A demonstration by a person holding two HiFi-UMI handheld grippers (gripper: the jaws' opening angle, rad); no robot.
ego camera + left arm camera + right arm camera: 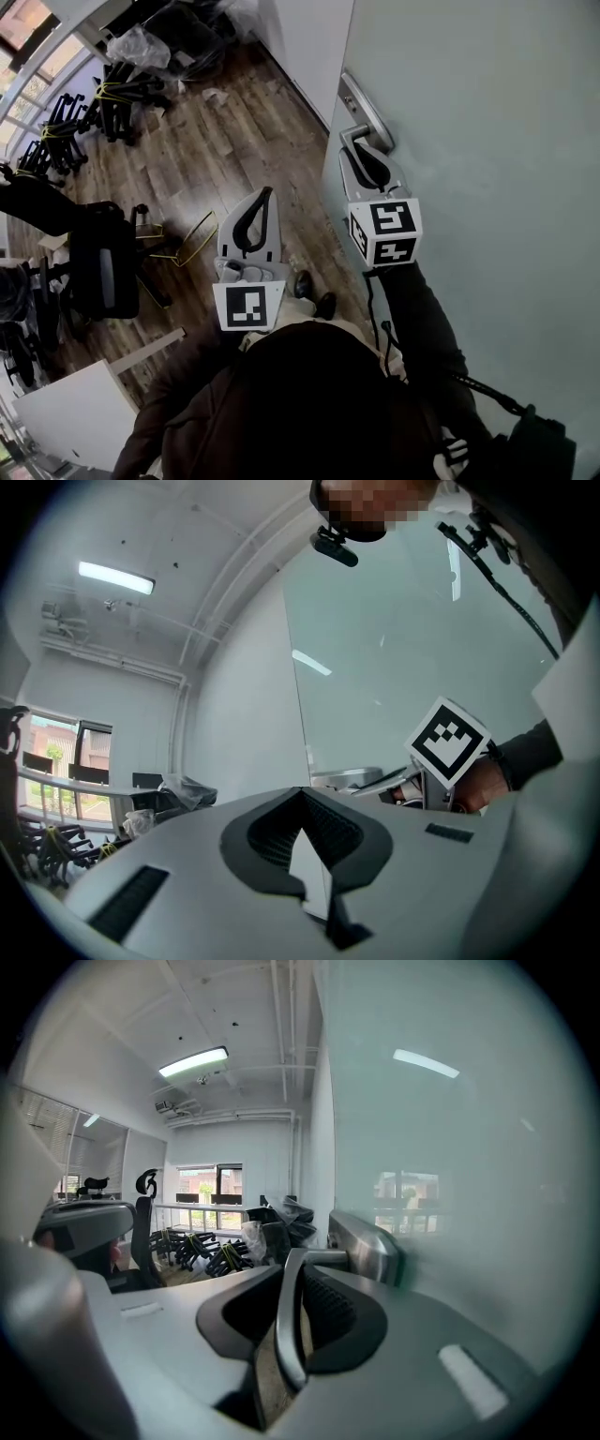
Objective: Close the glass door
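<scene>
The glass door [487, 187] is standing along my right, its free edge facing the wooden floor [187, 169]. Its handle [287, 1321] is pointing back toward me, and my right gripper [367, 167] is clamping it. My left gripper [261, 202] is hovering pressed together, empty, over open floor, with the chairs [103, 262] well off left.

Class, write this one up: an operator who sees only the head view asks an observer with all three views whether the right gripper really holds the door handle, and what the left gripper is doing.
Operator: From above I can't tell if the lever is gripped. Is it?
Observer: Yes. In the right gripper view, the right gripper has its jaws shut on the door handle, with the lever running between them.
Operator: And the left one?
Observer: The left gripper view shows the left gripper shut with nothing between its jaws, held apart from the glass door.
</scene>
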